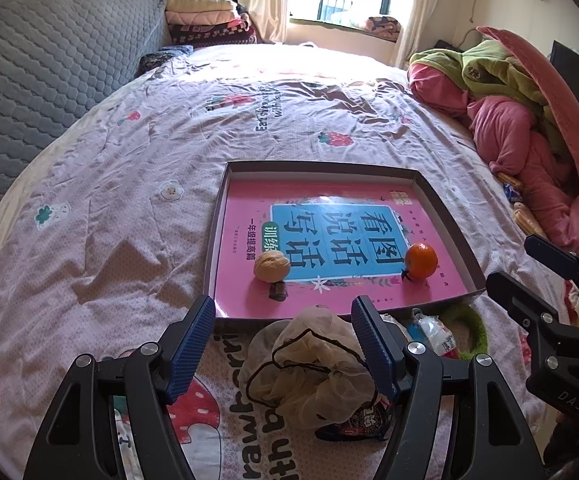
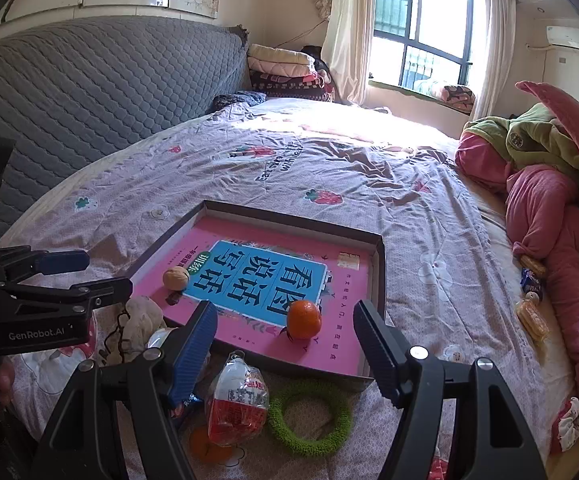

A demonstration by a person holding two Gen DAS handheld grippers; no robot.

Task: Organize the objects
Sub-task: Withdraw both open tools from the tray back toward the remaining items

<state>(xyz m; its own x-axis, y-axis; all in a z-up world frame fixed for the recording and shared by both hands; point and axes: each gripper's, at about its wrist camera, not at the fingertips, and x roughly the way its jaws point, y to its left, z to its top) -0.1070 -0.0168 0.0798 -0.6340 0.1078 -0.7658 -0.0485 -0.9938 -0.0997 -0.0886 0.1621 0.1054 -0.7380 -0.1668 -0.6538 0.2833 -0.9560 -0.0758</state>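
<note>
The left tool (image 1: pixel 283 344) stands wide with nothing gripped; its two blue fingers (image 1: pixel 191 344) straddle a crumpled mesh bag (image 1: pixel 309 368) with a dark drawstring, without touching it. The bag lies on the bed (image 1: pixel 129 168), just in front of the near wall of a shallow box (image 1: pixel 225 188), and partly covers a dark snack packet (image 1: pixel 353 424). The right tool (image 2: pixel 285 344) is also wide and holds nothing. Between its fingers and a little below lie a clear-wrapped red packet (image 2: pixel 237 400) and, touching it on the right, a green fuzzy ring (image 2: pixel 309 416); another orange fruit (image 2: pixel 205 446) lies under the packet's near end. All of these rest on the bedsheet outside the box. Inside the box a pink book (image 2: pixel 329 344) covers the floor, and on it sit a walnut (image 2: pixel 176 278) toward the left and an orange (image 2: pixel 304 319) toward the right, well apart. Farther right, a heap of pink and green bedding (image 2: pixel 537 200) lies along the bed's edge, with small wrapped snacks (image 2: pixel 531 316) beside it.
</note>
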